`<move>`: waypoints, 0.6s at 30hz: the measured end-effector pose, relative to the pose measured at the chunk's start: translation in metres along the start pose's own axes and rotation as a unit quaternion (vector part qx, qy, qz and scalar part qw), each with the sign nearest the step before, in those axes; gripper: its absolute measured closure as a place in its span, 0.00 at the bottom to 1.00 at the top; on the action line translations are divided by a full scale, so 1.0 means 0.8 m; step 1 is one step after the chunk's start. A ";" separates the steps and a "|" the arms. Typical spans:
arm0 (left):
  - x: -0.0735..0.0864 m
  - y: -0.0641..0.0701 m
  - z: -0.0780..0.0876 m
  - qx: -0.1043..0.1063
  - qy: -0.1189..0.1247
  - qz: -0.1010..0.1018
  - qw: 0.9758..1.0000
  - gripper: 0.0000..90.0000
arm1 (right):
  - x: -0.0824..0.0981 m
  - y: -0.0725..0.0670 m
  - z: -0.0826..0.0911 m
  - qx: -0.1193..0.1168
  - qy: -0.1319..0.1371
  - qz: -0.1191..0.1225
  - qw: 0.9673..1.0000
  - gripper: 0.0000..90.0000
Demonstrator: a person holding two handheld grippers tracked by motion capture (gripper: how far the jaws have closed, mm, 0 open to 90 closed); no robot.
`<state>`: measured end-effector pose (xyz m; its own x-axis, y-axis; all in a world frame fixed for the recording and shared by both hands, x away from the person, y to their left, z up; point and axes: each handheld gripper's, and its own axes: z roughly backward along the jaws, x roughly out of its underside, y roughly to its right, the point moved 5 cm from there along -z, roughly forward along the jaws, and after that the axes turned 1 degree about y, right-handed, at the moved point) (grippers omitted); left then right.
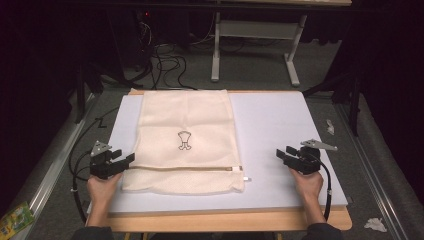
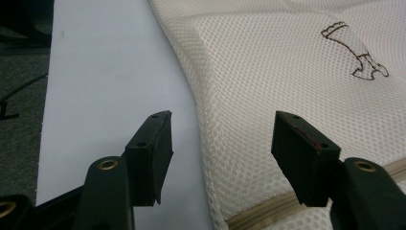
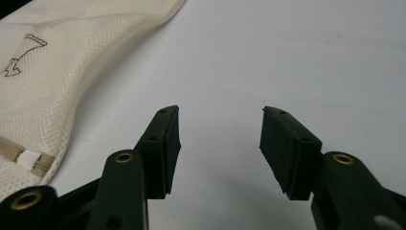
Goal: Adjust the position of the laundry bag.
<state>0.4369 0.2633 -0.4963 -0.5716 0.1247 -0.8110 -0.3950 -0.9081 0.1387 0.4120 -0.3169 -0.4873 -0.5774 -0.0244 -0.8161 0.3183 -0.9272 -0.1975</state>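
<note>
A cream mesh laundry bag [image 1: 185, 140] lies flat on the white board [image 1: 280, 125], with a small brown printed figure [image 1: 184, 140] at its middle and a zipper [image 1: 200, 168] across its near end. My left gripper [image 1: 126, 159] hovers at the bag's left edge, jaws open and nothing between them. Through the left gripper view the gripper [image 2: 222, 127] straddles the bag's [image 2: 287, 72] seam edge above the zipper [image 2: 261, 214]. My right gripper [image 1: 281, 154] is open over bare board, right of the bag. Its own view shows the gripper [image 3: 220, 124] apart from the bag [image 3: 57, 72] and the white zipper pull [image 3: 29, 159].
The board rests on a wooden table [image 1: 225, 220]. A white table frame [image 1: 255, 35] and dark cables [image 1: 165, 62] stand on the grey floor beyond. A green and yellow packet [image 1: 15, 220] lies at the lower left, and crumpled white scraps [image 1: 375, 224] at the lower right.
</note>
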 end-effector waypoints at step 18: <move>0.002 0.012 -0.005 -0.002 -0.030 -0.004 1.000 0.33 | 0.002 -0.065 -0.028 -0.057 -0.043 0.034 0.997 0.56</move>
<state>0.4351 0.2536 -0.4985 -0.6110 0.1552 -0.7763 -0.3961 -0.9089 0.1301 0.4118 -0.2604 -0.4905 -0.6119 -0.1216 -0.7816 0.4394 -0.8738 -0.2081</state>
